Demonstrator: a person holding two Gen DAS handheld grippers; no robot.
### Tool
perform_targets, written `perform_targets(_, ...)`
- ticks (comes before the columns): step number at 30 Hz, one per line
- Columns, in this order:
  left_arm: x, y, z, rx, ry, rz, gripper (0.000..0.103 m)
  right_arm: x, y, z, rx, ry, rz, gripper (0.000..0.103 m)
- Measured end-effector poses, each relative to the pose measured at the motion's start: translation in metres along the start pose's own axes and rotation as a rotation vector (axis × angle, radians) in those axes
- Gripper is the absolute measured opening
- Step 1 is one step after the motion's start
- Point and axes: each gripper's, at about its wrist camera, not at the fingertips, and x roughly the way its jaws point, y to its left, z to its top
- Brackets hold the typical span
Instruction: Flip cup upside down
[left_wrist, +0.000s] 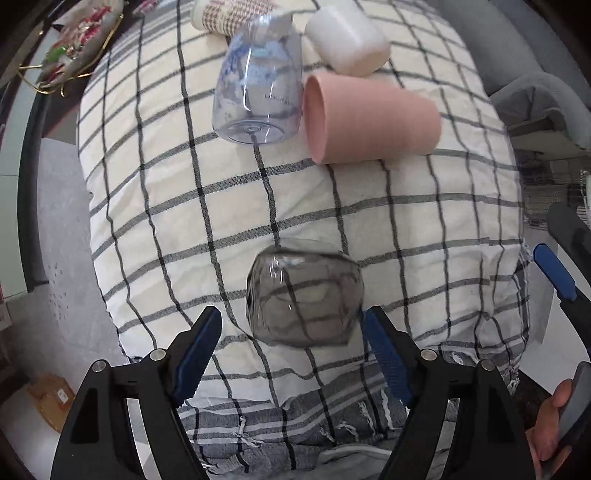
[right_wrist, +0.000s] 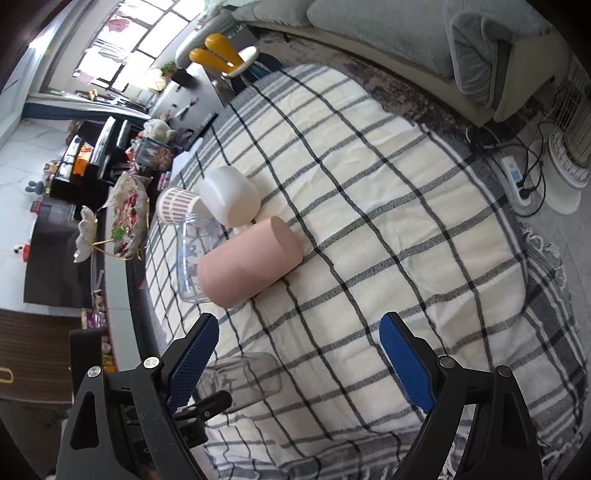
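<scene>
A smoky grey see-through cup (left_wrist: 304, 297) lies on the checked cloth (left_wrist: 221, 206) just ahead of my left gripper (left_wrist: 293, 334), between its open blue pads without touching them. The same cup (right_wrist: 245, 382) shows low left in the right wrist view, beside the left gripper's black finger. My right gripper (right_wrist: 299, 345) is open and empty above the cloth (right_wrist: 388, 206). Farther off lie a pink cup (left_wrist: 373, 118) (right_wrist: 249, 260), a clear bluish cup (left_wrist: 258, 88) (right_wrist: 192, 254), a white cup (left_wrist: 347, 37) (right_wrist: 231, 199) and a patterned paper cup (left_wrist: 229, 14) (right_wrist: 177, 205), all on their sides.
A gold-wire tray of sweets (right_wrist: 123, 218) stands on a dark cabinet left of the table. A grey sofa (right_wrist: 424, 40) is behind the table, and a power strip with cables (right_wrist: 517, 177) lies on the floor to the right. The table edge (left_wrist: 107, 295) drops off at left.
</scene>
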Motion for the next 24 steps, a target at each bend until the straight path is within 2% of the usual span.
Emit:
perform_targets(5, -0.024, 0.004, -0.023, -0.004, -0.158, 0.011, 0.08, -0.023, 0.013, -0.012, -0.089, -0.076, -0.009, 0.089)
perform_targets(8, -0.041, 0.005, -0.038, -0.01, -0.29, 0.023, 0.08, -0.04, 0.021, -0.022, -0.159, -0.148, -0.026, 0.089)
perform_targets(16, -0.078, 0.003, -0.087, -0.047, -0.648, 0.132, 0.088, -0.068, 0.043, -0.048, -0.366, -0.292, -0.09, 0.089)
perform_targets(20, -0.085, 0.002, -0.111, -0.08, -0.761, 0.175, 0.09, -0.07, 0.051, -0.059, -0.443, -0.324, -0.106, 0.092)
perform_targets(24, -0.085, 0.0, -0.129, -0.114, -0.834, 0.195, 0.093, -0.073, 0.059, -0.073, -0.523, -0.373, -0.128, 0.094)
